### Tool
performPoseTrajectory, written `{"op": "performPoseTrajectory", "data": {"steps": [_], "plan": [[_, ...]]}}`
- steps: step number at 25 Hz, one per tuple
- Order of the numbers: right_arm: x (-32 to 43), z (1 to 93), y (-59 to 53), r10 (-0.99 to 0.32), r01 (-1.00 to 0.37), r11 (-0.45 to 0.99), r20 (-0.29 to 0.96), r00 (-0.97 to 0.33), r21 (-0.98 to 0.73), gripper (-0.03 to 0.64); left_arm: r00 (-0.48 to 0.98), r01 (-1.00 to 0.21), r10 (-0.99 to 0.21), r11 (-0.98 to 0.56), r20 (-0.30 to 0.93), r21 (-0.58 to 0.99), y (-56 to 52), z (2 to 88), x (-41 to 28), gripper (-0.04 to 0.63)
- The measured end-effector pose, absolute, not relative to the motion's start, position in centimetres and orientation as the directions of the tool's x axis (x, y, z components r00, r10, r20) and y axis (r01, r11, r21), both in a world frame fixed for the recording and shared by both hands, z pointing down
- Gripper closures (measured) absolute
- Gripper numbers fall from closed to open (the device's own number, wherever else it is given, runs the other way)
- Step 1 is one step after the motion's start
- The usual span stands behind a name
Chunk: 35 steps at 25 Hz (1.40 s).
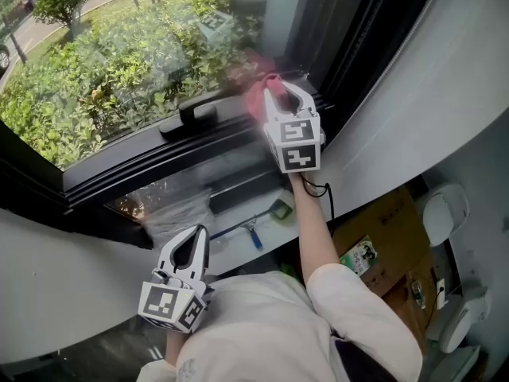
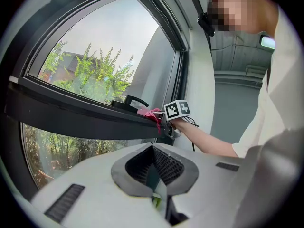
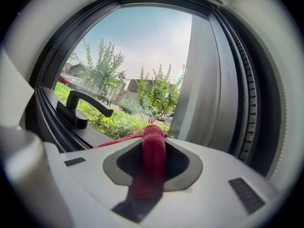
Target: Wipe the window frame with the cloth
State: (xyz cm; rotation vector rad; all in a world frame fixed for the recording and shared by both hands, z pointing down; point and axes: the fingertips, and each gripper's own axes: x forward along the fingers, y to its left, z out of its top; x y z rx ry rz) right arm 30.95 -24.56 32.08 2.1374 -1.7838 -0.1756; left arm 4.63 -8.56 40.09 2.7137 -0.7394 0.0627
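Note:
A red cloth (image 3: 154, 156) is pinched between the jaws of my right gripper (image 3: 154, 141), which is shut on it. In the head view the right gripper (image 1: 276, 94) presses the cloth (image 1: 258, 98) onto the dark window frame (image 1: 151, 161), just right of the black handle (image 1: 191, 116). The left gripper view shows the cloth (image 2: 151, 114) on the frame's lower rail (image 2: 80, 113). My left gripper (image 1: 193, 241) hangs low, away from the window, its jaws shut with nothing in them (image 2: 153, 167).
The black window handle (image 3: 78, 107) lies left of the cloth. A vertical frame post (image 3: 228, 80) rises on the right. White wall (image 1: 429, 94) curves around the window. Below are a cardboard box (image 1: 382, 237) and a small squeegee (image 1: 253, 233).

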Motion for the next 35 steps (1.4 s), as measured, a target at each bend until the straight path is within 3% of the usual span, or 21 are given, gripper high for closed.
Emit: {"op": "performPoseTrajectory", "data": {"steps": [35], "plan": [[24.6, 32.3, -25.4, -0.979, -0.927, -0.087, 0.138, 0.147, 0.363, 0.522, 0.861, -0.504, -0.499, -0.807, 0.103, 0.307, -8.2, 40.1, 3.6, 0.586]]}}
